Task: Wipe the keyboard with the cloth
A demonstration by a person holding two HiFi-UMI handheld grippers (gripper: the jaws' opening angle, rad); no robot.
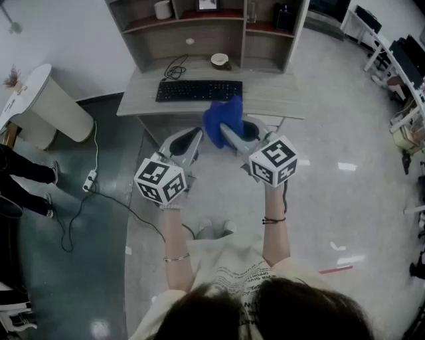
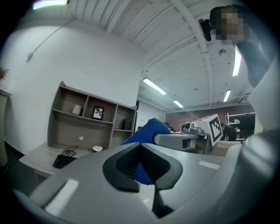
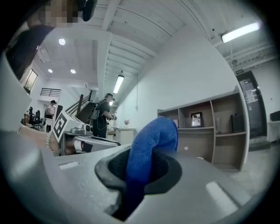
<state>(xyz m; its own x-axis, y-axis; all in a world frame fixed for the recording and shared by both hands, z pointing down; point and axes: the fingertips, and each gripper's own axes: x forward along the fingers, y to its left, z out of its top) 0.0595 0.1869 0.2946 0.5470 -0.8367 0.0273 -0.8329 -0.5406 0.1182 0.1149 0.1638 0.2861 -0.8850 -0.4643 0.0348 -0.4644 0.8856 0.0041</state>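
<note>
A black keyboard (image 1: pixel 199 90) lies on the grey desk (image 1: pixel 272 99) ahead of me, and shows small at the lower left of the left gripper view (image 2: pixel 63 161). My right gripper (image 1: pixel 232 133) is shut on a blue cloth (image 1: pixel 222 121), held in the air just short of the desk's front edge. The cloth (image 3: pixel 153 140) stands up out of the right gripper (image 3: pixel 140 175). My left gripper (image 1: pixel 192 136) hovers beside it on the left, shut with nothing between its pads (image 2: pixel 141 162). From there the cloth (image 2: pixel 146 133) shows behind them.
A shelf hutch (image 1: pixel 199 30) stands on the desk with a cup (image 1: pixel 163 9) and a picture frame (image 1: pixel 207 4). A bowl (image 1: pixel 219 60) and a coiled cable (image 1: pixel 174 66) lie behind the keyboard. A white round table (image 1: pixel 40 99) and a floor power strip (image 1: pixel 89 179) are at left.
</note>
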